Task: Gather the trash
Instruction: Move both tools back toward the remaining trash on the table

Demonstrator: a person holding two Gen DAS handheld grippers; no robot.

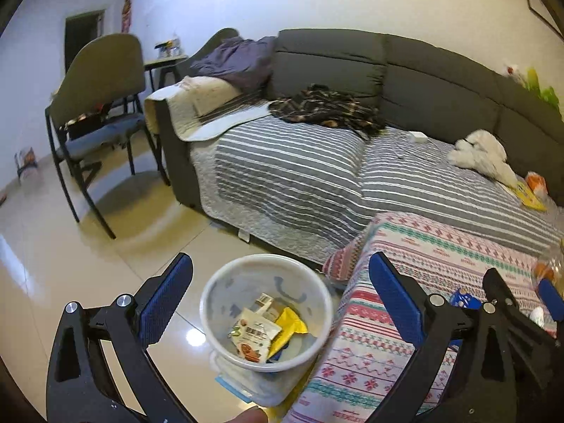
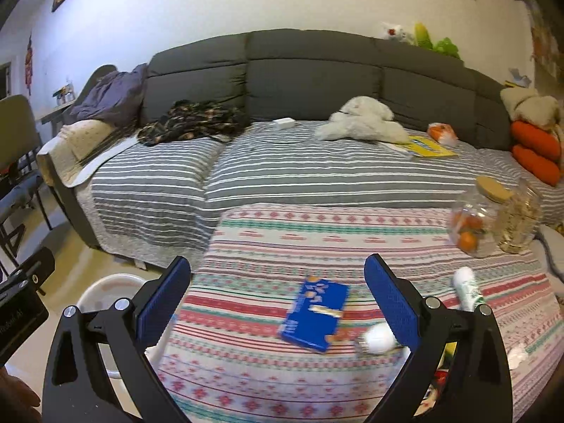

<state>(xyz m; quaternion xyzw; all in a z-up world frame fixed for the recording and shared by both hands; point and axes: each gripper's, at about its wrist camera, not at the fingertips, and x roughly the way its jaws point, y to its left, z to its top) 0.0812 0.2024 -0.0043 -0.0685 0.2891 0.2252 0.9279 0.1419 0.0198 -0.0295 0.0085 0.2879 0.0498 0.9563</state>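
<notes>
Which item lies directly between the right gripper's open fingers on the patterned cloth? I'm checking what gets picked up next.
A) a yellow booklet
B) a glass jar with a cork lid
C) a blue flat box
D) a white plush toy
C: in the right wrist view the blue flat box lies on the patterned cloth, framed by the open right gripper, which holds nothing.
</notes>
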